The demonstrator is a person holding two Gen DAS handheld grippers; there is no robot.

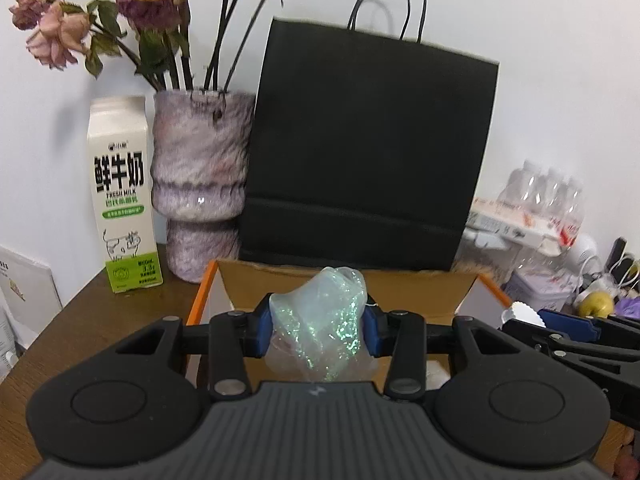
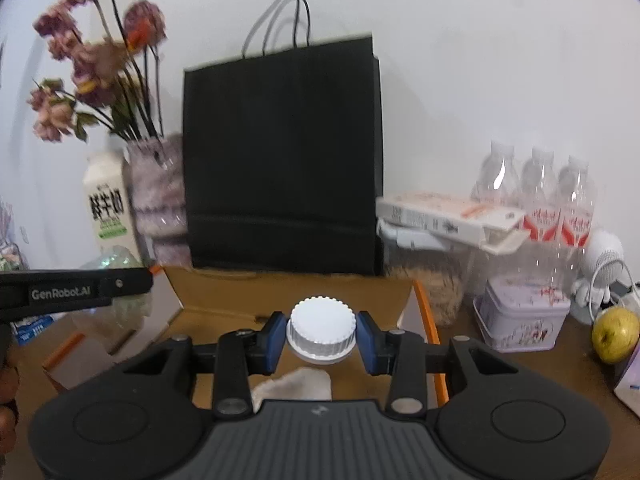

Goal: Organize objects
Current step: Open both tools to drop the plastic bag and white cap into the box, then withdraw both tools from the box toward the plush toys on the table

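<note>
Cloth (image 2: 296, 386) inside open cardboard box (image 2: 280, 292)

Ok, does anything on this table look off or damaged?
The flowers in the vase are wilted and drooping. A flat white box lies tilted on other clutter beside the bottles. Nothing looks spilled.
</note>
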